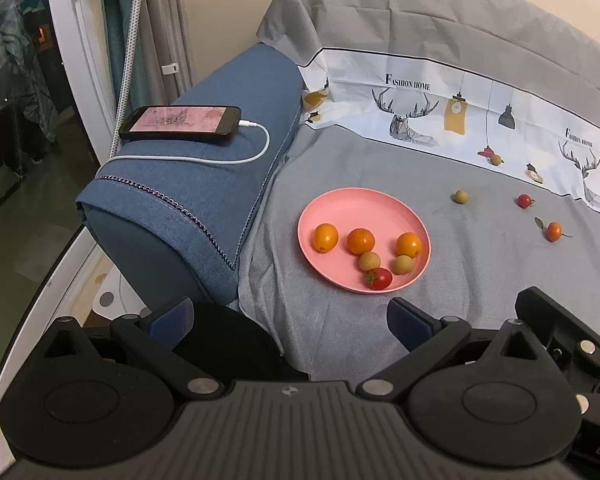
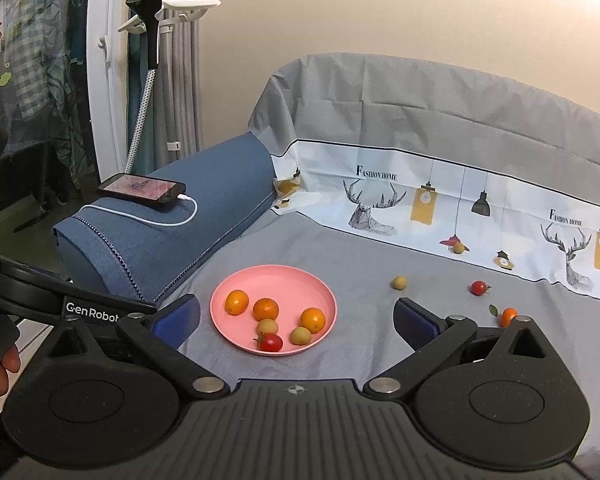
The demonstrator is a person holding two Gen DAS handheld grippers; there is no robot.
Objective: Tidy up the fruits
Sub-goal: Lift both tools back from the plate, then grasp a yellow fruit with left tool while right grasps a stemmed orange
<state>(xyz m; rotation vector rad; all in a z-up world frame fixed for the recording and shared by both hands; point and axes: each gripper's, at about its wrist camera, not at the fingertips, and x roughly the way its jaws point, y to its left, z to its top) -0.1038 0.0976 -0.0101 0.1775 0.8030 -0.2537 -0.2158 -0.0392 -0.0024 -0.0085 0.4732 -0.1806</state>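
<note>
A pink plate (image 1: pixel 340 204) (image 2: pixel 260 280) lies on the grey sheet and holds three oranges, two yellow-green fruits and a red tomato (image 1: pixel 380 278) (image 2: pixel 270 342). Loose on the sheet to the right lie a yellow-green fruit (image 1: pixel 461 196) (image 2: pixel 399 282), a red tomato (image 1: pixel 524 201) (image 2: pixel 478 287) and a small orange (image 1: pixel 554 231) (image 2: pixel 508 316). Another yellow-green fruit (image 1: pixel 497 159) (image 2: pixel 458 247) rests at the patterned cloth. My left gripper (image 1: pixel 290 316) is open and empty, below the plate. My right gripper (image 2: pixel 296 320) is open and empty, near the plate's front.
A blue sofa armrest (image 1: pixel 204 184) (image 2: pixel 160 232) stands left of the plate, with a phone (image 1: pixel 182 121) (image 2: pixel 142 188) and white charging cable on it. A patterned white cloth (image 1: pixel 460 112) (image 2: pixel 440 204) lines the back. The left gripper body (image 2: pixel 60 300) shows at left.
</note>
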